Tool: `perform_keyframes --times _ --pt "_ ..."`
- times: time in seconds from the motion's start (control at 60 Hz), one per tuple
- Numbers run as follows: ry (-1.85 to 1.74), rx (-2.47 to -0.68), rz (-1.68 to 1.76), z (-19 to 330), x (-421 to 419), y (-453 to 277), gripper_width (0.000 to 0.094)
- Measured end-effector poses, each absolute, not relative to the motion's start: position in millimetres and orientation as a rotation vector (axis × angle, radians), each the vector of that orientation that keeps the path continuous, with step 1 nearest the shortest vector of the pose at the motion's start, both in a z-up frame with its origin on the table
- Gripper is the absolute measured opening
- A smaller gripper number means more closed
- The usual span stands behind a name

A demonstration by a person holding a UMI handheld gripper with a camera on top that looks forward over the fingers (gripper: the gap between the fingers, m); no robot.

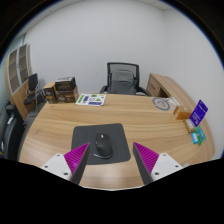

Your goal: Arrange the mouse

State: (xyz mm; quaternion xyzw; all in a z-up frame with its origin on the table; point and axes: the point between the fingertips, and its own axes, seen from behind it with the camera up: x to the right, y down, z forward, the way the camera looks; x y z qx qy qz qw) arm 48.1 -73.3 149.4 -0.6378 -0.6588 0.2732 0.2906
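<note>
Fingers [112,160] spread wide, nothing gripped; small black computer mouse [103,148] seen between them on dark square mousepad [98,139]; grasp not yet made.

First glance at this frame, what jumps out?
The black mouse sits on a dark mouse pad near the wooden table's front edge, just ahead of the open gripper, whose pink-padded fingers stand apart on either side of it. Beyond, an office chair stands behind the table, with boxes at the far left end.
</note>
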Motion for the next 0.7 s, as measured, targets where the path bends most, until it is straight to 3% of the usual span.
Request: perform_keyframes --times 0.117,0.317,0.7 --pt "-1.718 -1.709 0.736 207 112 -59 0.0861" --pt "-1.647 -1.7 0.705 259 215 -36 0.0858" --pt "-1.556 -1.713 0.669 266 299 -23 0.0863"
